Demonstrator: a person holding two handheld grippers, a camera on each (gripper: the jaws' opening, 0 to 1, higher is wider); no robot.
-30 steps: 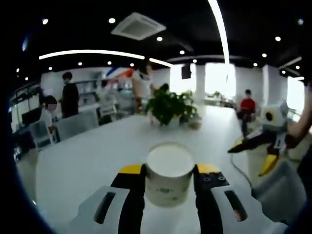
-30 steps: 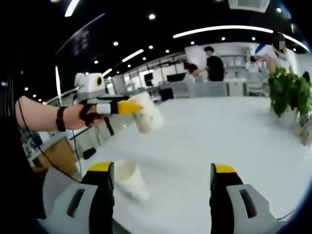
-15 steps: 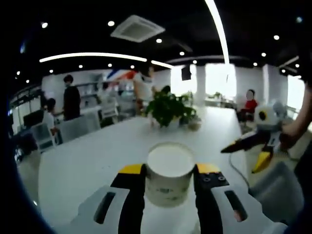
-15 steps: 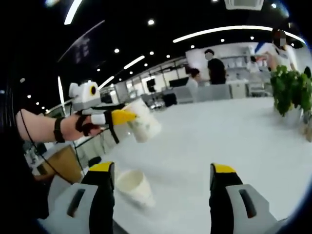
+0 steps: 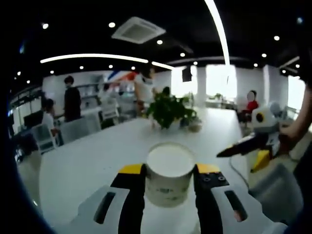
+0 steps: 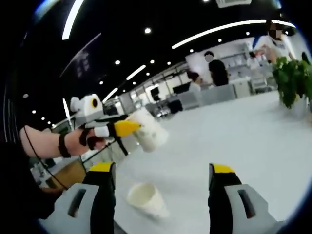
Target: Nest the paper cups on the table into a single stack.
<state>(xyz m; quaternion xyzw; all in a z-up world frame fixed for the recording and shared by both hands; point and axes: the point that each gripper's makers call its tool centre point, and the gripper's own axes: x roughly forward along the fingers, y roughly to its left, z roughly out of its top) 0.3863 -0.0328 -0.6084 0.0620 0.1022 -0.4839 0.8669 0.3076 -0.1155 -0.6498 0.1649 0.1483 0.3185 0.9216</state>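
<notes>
A white paper cup with green print is clamped between the yellow-tipped jaws of my left gripper, its open mouth facing the camera. In the right gripper view that same cup hangs tilted in the air above the white table, held by the left gripper in a person's hand. A second paper cup lies on its side on the table, just inside the left jaw of my right gripper, which is open and empty. The right gripper also enters the left gripper view from the right.
A potted green plant stands mid-table, seen again at the right edge. Chairs line the table's far side, and several people stand or sit in the office behind. A brown box sits low at the left.
The right gripper view has tipped down and closed in, so the lying cup sits nearer the middle between its jaws. The left gripper still holds its cup aloft, slightly lower and nearer.
</notes>
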